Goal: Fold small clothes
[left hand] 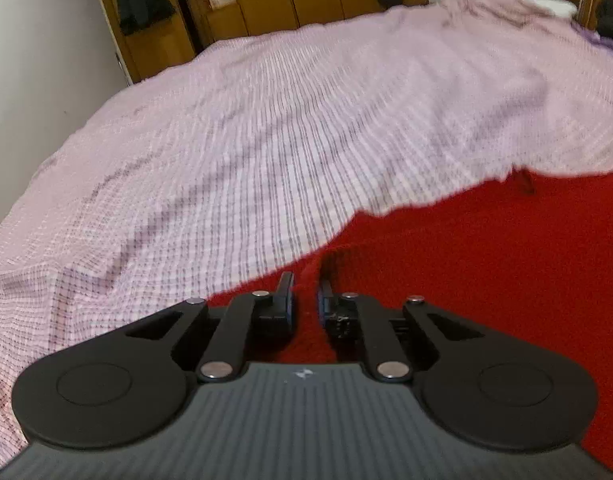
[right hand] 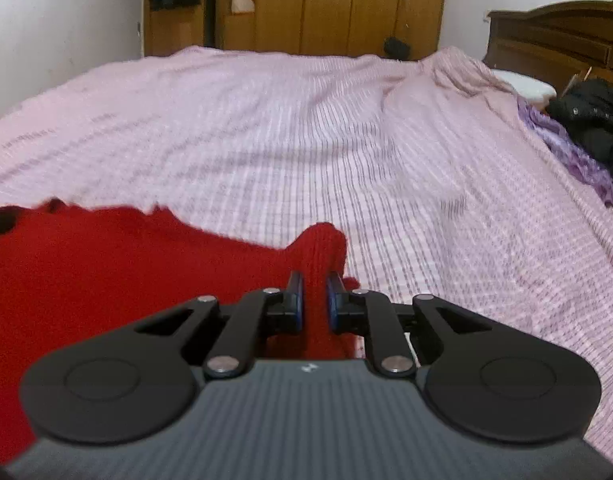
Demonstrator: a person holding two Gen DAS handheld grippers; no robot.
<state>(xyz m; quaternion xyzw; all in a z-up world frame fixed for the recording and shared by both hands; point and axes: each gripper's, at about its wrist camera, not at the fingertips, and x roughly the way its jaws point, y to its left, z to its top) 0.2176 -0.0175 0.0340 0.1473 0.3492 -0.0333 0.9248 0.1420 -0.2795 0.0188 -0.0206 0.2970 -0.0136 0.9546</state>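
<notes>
Both claws pinch the red knitted garment over the bed.

Your left claw (left hand: 306, 292) is closed on a bunched edge of the red knitted garment (left hand: 486, 260), whose body spreads to its right; your right claw (right hand: 315, 294) grips a ribbed corner, the cloth lying to its left. The garment stretches between them on the pink checked bedspread (right hand: 346, 128), so the fold goes forward across it.

Left gripper (left hand: 306, 294) angles downward, jaws nearly together, pinching a ridge of the red knit garment (left hand: 486, 264) between the blue pads; right gripper (right hand: 314, 298) tilts down too, jaws drawn close, clamped on a raised fold of the same red knit; both black linkages folded inward; no hand or sleeve shows in either view.
</notes>
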